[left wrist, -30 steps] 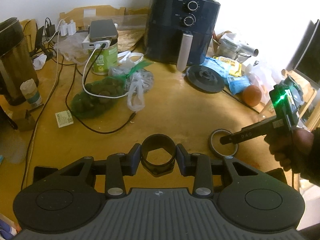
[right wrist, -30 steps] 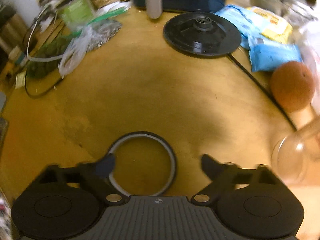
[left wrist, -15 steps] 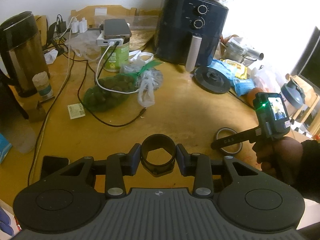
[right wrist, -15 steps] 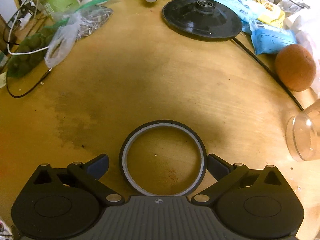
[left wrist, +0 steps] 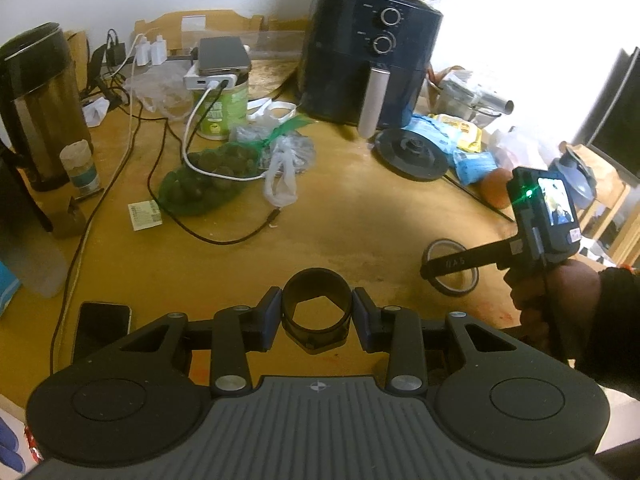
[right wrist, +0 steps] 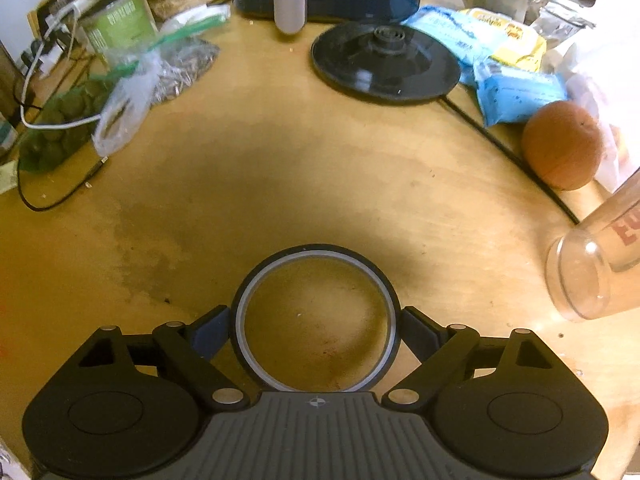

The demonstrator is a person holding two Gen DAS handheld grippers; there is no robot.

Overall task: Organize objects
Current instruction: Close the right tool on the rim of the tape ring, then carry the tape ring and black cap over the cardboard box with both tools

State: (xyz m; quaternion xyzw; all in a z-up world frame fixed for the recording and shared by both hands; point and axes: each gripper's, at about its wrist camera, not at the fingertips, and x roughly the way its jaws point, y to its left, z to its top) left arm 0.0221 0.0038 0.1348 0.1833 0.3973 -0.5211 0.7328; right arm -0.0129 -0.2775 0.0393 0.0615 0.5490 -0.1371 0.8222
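The left gripper (left wrist: pixel 318 318) pinches a dark ring (left wrist: pixel 318 312) between its fingers. The right gripper (right wrist: pixel 316 328), fingers spread, brackets a tape roll (right wrist: pixel 316 320) lying flat on the near surface (right wrist: pixel 320 184); contact is unclear. Closing comes next, probably. Beyond: air fryer (left wrist: pixel 370 52), orange (right wrist: pixel 562 146), bags.

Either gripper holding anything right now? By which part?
Left gripper clamps the black ring by its outer wall. Right gripper is open, its fingers flanking the tape roll flat on the table, not yet gripping.
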